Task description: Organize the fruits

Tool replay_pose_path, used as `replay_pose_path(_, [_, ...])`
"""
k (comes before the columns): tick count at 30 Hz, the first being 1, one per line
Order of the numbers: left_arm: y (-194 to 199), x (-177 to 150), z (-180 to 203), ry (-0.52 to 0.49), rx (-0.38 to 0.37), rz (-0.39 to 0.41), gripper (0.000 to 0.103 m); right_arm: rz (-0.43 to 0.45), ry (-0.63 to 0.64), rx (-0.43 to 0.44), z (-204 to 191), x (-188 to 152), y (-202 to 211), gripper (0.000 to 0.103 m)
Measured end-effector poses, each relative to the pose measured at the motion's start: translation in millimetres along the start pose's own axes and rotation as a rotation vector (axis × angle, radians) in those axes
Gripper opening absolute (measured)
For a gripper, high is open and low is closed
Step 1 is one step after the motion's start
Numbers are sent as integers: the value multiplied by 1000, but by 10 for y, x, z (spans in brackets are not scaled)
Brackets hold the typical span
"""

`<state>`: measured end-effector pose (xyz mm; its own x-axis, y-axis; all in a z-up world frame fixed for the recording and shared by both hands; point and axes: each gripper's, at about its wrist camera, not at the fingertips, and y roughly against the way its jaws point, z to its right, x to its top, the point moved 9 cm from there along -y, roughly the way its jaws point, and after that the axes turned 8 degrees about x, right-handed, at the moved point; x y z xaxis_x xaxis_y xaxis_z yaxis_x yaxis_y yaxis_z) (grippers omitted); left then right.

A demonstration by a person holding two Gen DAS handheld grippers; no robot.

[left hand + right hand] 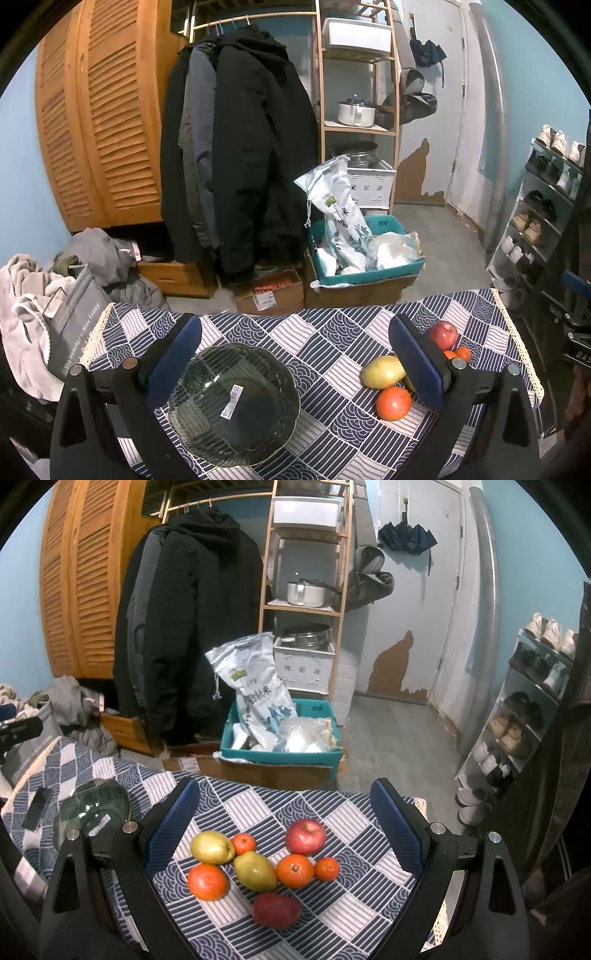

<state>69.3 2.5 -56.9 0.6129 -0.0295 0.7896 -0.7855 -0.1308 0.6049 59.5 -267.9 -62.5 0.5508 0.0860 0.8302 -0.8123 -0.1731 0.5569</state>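
Eight fruits lie clustered on the patterned surface (347, 821), nearly all of them between the spread jaws of the right gripper (284, 808), which hold nothing. The red apple (306, 836) sits toward the far side of the gap, with a small tangerine (243, 843) and a yellow-green pear (212, 847) off toward the left jaw. Nearer the camera lie a second pear (255, 870), a large orange (295, 870), a small tangerine (327, 869) toward the right jaw, another orange (207, 881) by the left jaw, and a dark red fruit (276, 910) closest in. The left gripper (295, 332) is likewise released and empty, and the dark glass plate (207, 413) lies just inside its left jaw, well apart from the fruit. The apple and oranges look firm and fairly weighty, so they probably tolerate a squeeze across the widest part, though their round, smooth skins may roll or slip if caught off-centre. The pears taper, so pinching the fat lower body should hold better than the neck. The tangerines are likely soft-skinned and light, wanting a gentle close. The plate seems brittle and is best left flat.
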Motion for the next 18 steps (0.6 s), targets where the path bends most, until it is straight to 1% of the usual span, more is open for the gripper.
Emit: replay_pose_path(18, [12, -14, 10, -1, 2, -1, 102, -2, 3, 0, -31, -32, -3, 92])
